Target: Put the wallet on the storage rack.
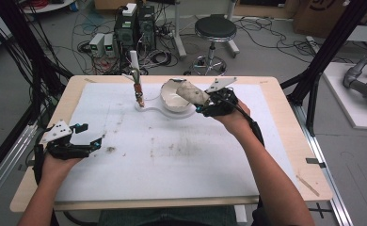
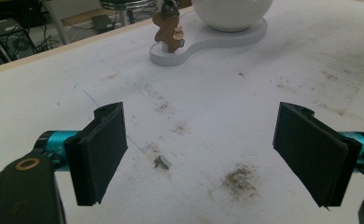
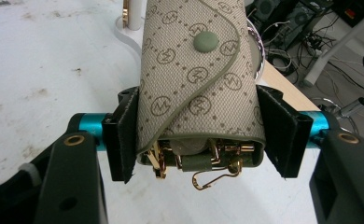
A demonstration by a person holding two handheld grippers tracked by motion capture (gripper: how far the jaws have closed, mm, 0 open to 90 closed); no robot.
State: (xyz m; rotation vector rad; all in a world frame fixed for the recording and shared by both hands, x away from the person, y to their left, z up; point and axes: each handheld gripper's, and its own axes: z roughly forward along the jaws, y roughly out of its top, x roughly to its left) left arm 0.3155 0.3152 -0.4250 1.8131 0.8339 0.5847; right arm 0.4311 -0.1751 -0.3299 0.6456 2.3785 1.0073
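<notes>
One key pouch point(image 3: 196, 79), one bowl point(image 1: 173, 95) — one gingerbread figure point(image 2: 169, 29), two tools.

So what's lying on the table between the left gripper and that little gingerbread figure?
In the left gripper view, nothing but stained white mat lies between the open left gripper and the gingerbread figure, apart from a small scrap.

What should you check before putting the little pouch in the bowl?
1. Grip on the pouch: ok. The right gripper has both jaws pressed on its sides.
2. Pouch over the bowl: ok, it hangs at the bowl's rim, seen from the high view.
3. Pouch flap snapped shut: ok, the button is closed.
4. Gold hooks dangling at the pouch's open end: not ok, they hang loose and might catch.
5. Bowl empty inside: cannot tell, the pouch hides part of it.
6. Left gripper out of the way: ok, it is open and far from the bowl.
</notes>
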